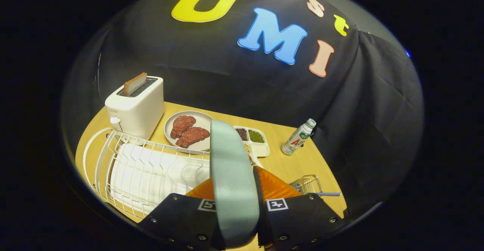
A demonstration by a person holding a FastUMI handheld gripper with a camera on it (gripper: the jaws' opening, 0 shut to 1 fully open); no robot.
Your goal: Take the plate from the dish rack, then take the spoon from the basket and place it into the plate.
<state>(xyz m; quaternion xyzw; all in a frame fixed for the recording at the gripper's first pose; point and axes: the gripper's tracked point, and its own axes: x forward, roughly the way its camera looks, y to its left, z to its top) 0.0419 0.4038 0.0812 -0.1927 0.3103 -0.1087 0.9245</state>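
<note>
Toaster (135,107) with bread slice, white dish rack (151,171) in front on worktop (287,164). Plate (230,175) held edge-on between jaws, gripper (237,209) clamped on it, above rack. Meat dish, bottle (298,137) beyond. Basket (308,185) right, spoon handle (328,194) protruding.

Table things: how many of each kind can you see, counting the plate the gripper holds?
Plates: 2, one held on edge between the hand-held gripper's fingers, one with meat
Toaster: 1
Bottle: 1
Snack tray: 1
Dish rack: 1
Basket: 1
Total: 7
</note>
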